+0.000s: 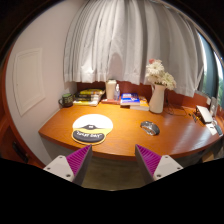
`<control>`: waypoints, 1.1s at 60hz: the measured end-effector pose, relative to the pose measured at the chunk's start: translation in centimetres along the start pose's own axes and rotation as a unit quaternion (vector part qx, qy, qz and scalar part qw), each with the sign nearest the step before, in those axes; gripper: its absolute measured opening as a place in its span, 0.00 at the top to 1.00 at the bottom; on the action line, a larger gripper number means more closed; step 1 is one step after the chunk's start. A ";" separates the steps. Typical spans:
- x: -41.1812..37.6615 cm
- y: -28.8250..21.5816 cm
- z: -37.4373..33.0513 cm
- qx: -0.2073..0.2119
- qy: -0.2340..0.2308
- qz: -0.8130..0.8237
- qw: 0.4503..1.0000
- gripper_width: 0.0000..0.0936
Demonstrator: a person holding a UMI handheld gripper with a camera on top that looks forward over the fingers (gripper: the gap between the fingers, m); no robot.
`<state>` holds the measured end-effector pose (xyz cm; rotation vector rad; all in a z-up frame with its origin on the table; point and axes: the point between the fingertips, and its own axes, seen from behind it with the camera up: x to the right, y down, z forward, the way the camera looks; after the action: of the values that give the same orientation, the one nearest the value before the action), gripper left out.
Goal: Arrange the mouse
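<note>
A small grey computer mouse (150,127) lies on the wooden desk (120,142), to the right of a round white mouse mat with a dark logo (92,127). My gripper (112,160) hangs well short of the desk's front edge, its two purple-padded fingers (76,158) spread wide apart with nothing between them. Mouse and mat are both beyond the fingers, the mat ahead of the left finger and the mouse ahead of the right one.
At the back of the desk stand a white vase of flowers (157,90), a white jug (111,90), stacked books (87,97) and a blue box (129,100). A white device (204,113) sits at the right end. Curtains (130,40) hang behind.
</note>
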<state>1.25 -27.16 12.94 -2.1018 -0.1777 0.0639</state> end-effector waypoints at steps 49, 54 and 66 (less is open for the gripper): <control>21.9 2.7 22.8 -0.071 0.071 0.060 0.993 0.10; 22.5 2.0 24.9 -0.075 0.063 0.060 0.993 0.11; 23.6 0.1 28.6 -0.083 0.042 0.069 0.993 0.13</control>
<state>21.17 0.72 -1.20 -2.2758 0.0147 0.0451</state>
